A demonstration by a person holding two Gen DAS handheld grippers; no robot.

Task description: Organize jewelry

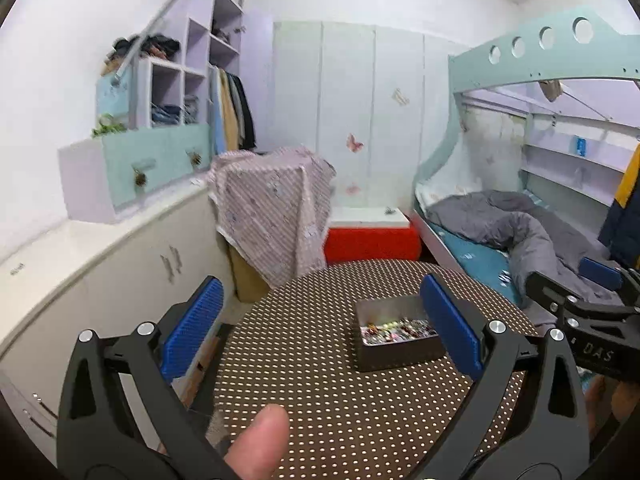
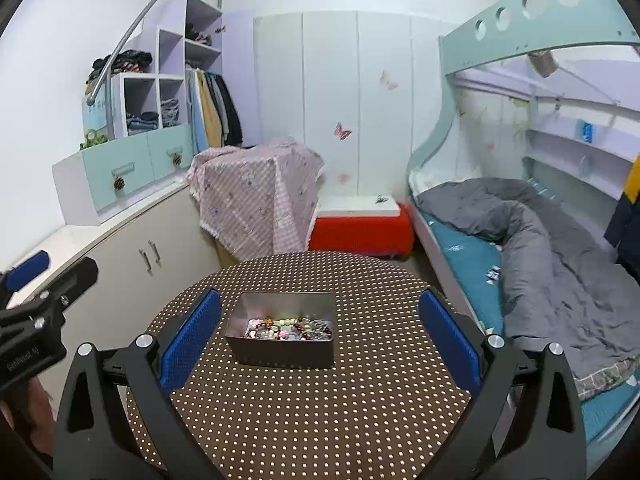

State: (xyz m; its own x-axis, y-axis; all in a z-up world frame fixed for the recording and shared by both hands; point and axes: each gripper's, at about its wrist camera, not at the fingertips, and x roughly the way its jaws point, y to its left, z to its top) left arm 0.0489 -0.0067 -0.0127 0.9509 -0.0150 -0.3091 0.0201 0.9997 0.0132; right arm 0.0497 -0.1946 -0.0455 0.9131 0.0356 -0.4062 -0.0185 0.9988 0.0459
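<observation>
A dark metal tin (image 2: 282,356) with a heap of mixed bead jewelry (image 2: 290,329) inside stands on a round brown table with white dots (image 2: 320,412). In the left wrist view the tin (image 1: 400,356) sits right of centre with the jewelry (image 1: 396,327) in it. My left gripper (image 1: 322,328) is open and empty above the table's left part, the tin next to its right finger. My right gripper (image 2: 320,340) is open and empty, with the tin between and just beyond its fingers. Each gripper shows at the edge of the other's view.
A white low cabinet (image 2: 120,248) runs along the left. A cloth-covered box (image 2: 256,196) and a red-and-white chest (image 2: 360,228) stand behind the table. A bunk bed with a grey duvet (image 2: 540,248) is on the right. A thumb (image 1: 260,444) shows at the bottom.
</observation>
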